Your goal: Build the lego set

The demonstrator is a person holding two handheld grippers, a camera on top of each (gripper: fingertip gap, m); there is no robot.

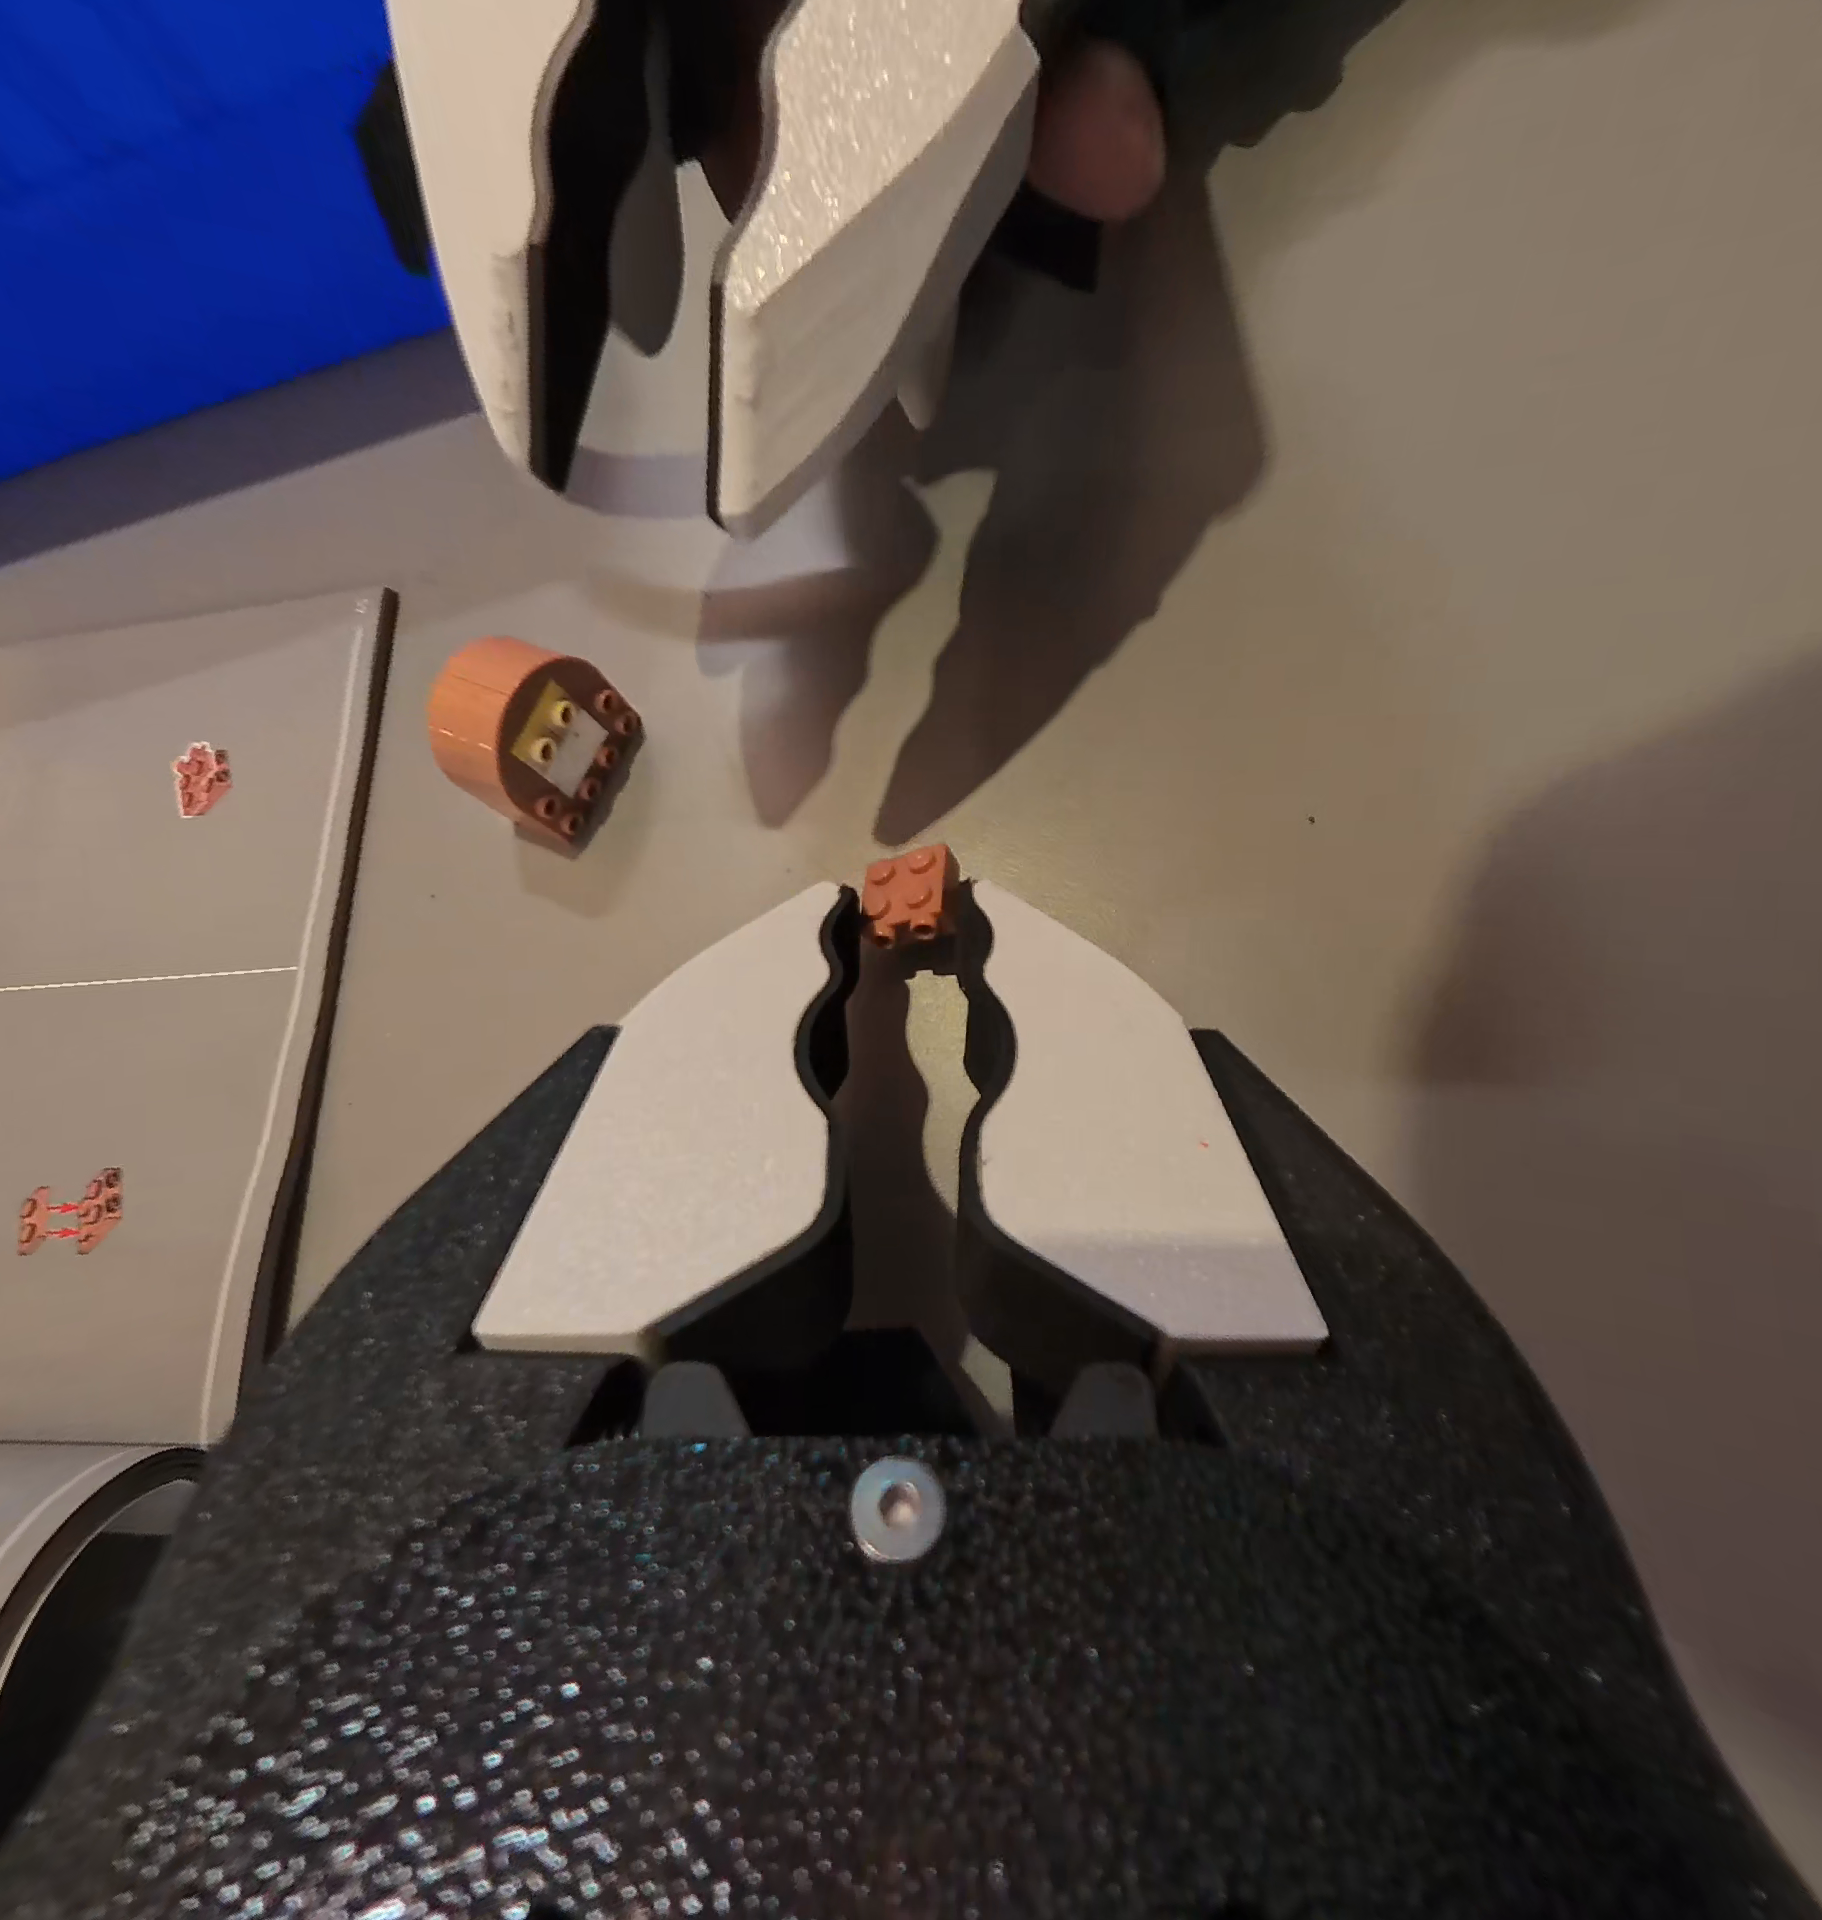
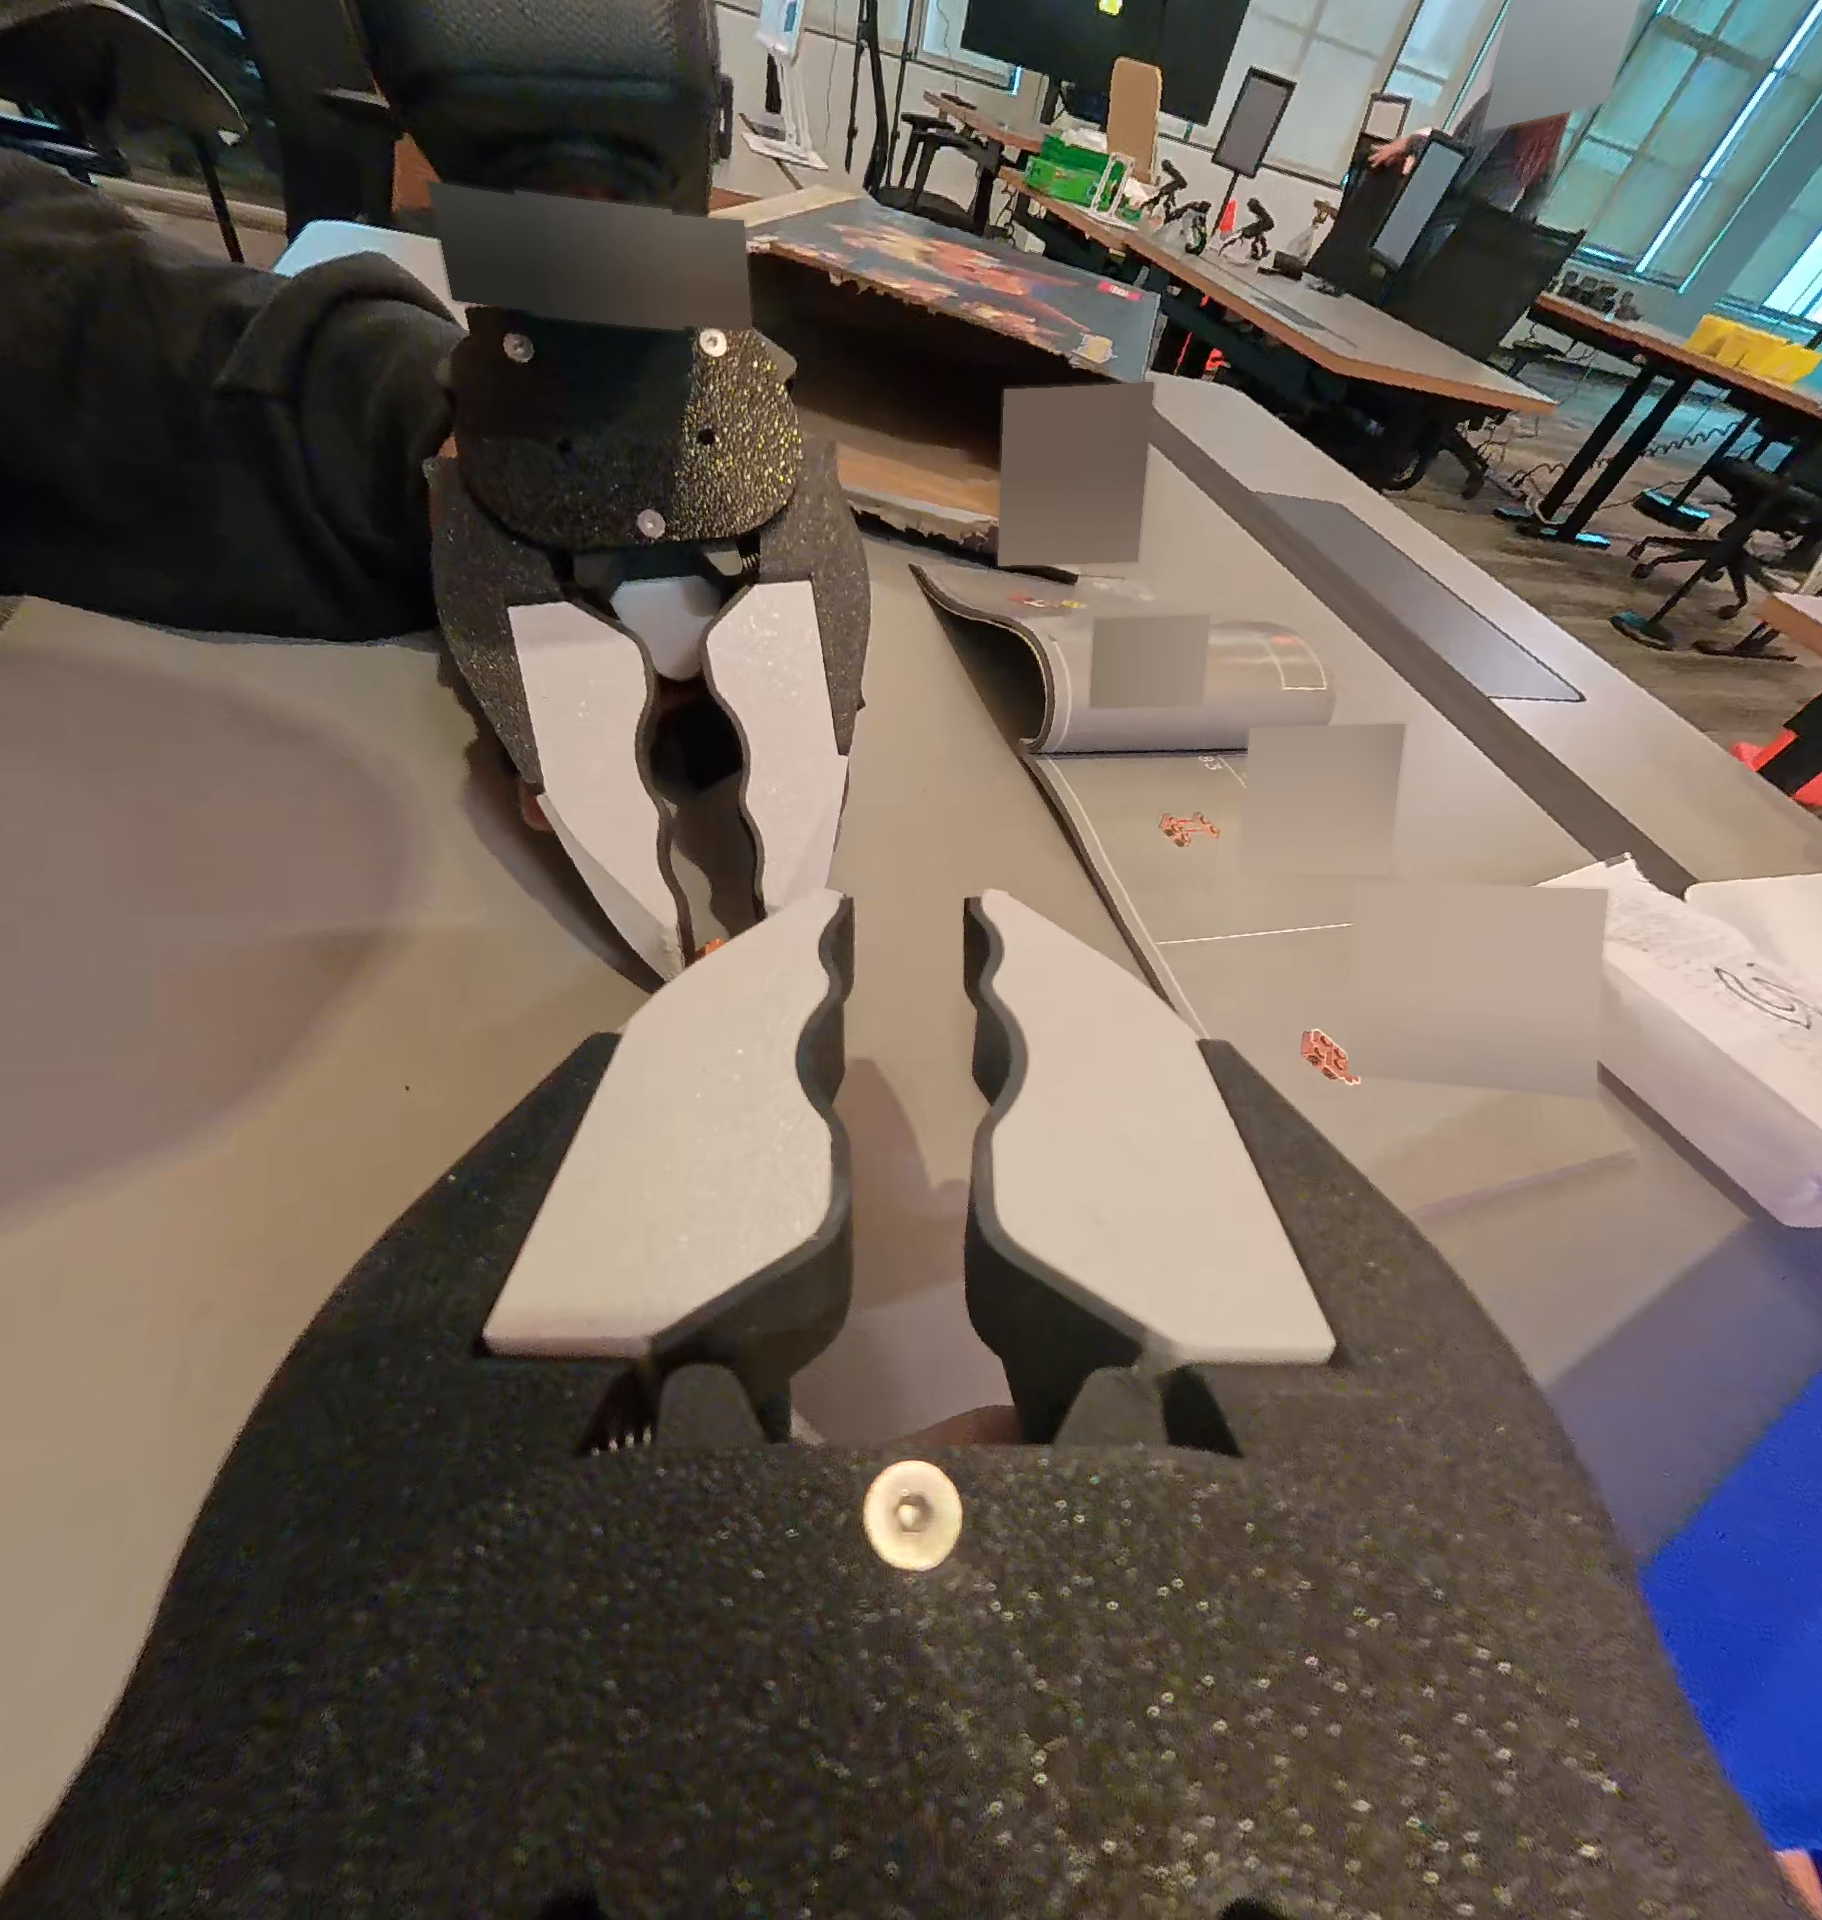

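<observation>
Brown brick (image 1: 909, 902) pinched at left hand-held gripper (image 1: 911, 914) tips above table (image 1: 1406, 727).

Both wrist cameras look close along their fingers, facing each other over the table (image 1: 1406, 520).

Grey tabletop (image 2: 263, 1351), long desks (image 2: 1406, 353), large bright windows (image 2: 1738, 135).

Glossy plastic brick (image 1: 905, 896), matt smooth table (image 1: 1406, 623), grainy black hand-held gripper (image 1: 909, 904), paper booklet (image 1: 148, 935)
</observation>
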